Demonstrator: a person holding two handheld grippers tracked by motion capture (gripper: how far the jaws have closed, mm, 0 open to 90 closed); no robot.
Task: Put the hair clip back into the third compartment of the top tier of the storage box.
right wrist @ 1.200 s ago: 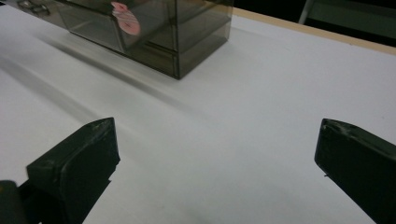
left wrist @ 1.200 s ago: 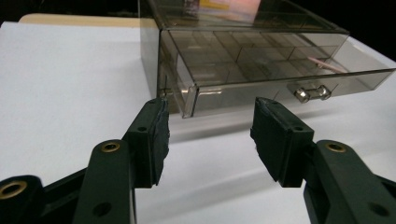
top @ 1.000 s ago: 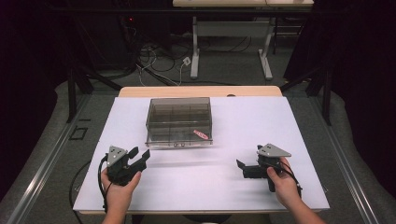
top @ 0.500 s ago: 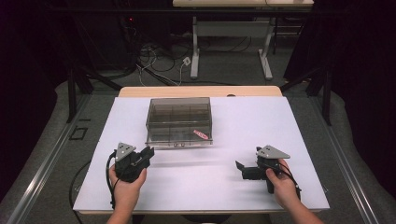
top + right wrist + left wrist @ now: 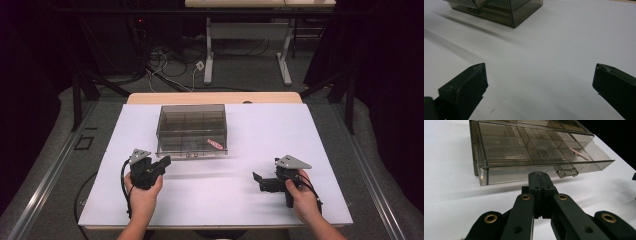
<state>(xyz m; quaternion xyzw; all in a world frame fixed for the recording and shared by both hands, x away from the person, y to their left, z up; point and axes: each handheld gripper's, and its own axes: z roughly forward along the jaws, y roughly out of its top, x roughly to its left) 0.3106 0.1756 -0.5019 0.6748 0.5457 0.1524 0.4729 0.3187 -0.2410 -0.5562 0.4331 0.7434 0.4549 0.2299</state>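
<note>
Between our left gripper's [image 5: 539, 175] jaws nothing is held: they have just been closing and now meet tip to tip, empty, a touch short of the front wall of the smoky plastic organiser box [image 5: 192, 128]. That box sits on the white table [image 5: 250, 210] toward the far left of centre, and its lower drawer [image 5: 544, 167] stands pulled part-way out, a small clear handle [image 5: 567, 173] at its front edge just right of our closed tips. Something thin and reddish [image 5: 579, 154] lies in a right-hand compartment. Over on the other side, our right gripper [image 5: 539, 82] hangs with jaws spread wide over bare table, well apart from the box. The risk, we judge: nudge forward with these closed tips off-centre and the light box may skate or swivel on the smooth top rather than the drawer sliding, since nothing braces it.
</note>
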